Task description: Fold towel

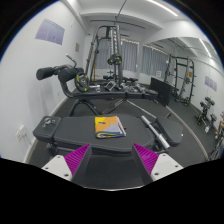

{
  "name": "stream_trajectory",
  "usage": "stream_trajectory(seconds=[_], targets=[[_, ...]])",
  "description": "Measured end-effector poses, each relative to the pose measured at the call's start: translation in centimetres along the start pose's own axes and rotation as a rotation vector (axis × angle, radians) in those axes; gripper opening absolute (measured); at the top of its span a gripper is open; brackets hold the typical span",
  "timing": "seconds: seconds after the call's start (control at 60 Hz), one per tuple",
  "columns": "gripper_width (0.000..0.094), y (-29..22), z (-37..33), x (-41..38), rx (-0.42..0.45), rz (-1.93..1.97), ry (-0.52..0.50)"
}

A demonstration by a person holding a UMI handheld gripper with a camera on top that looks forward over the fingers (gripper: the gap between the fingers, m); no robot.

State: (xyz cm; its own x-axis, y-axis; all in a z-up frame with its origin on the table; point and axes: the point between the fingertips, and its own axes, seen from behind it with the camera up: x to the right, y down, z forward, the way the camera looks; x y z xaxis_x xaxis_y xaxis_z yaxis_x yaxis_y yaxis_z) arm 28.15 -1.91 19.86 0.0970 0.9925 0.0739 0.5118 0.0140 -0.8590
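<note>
Claw open, empty | folded towel on bench just ahead

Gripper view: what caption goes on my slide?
Open tongs hover over a folded yellow towel on a gym bench.

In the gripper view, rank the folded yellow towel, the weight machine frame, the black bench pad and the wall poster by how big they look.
1. weight machine frame
2. black bench pad
3. folded yellow towel
4. wall poster

The towel and poster look close in size, and nearness favours the towel. The open claw sits just short of the towel.
</note>
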Motion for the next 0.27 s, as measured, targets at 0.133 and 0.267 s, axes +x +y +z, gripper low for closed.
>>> stream_trajectory(seconds=[0.133, 0.267], targets=[[0.0856, 0.5, -1.2, -0.9, 0.0, -0.006, -0.018], [0.0854, 0.1, -1.8, -1.0, 0.014, -0.03, -0.006]])
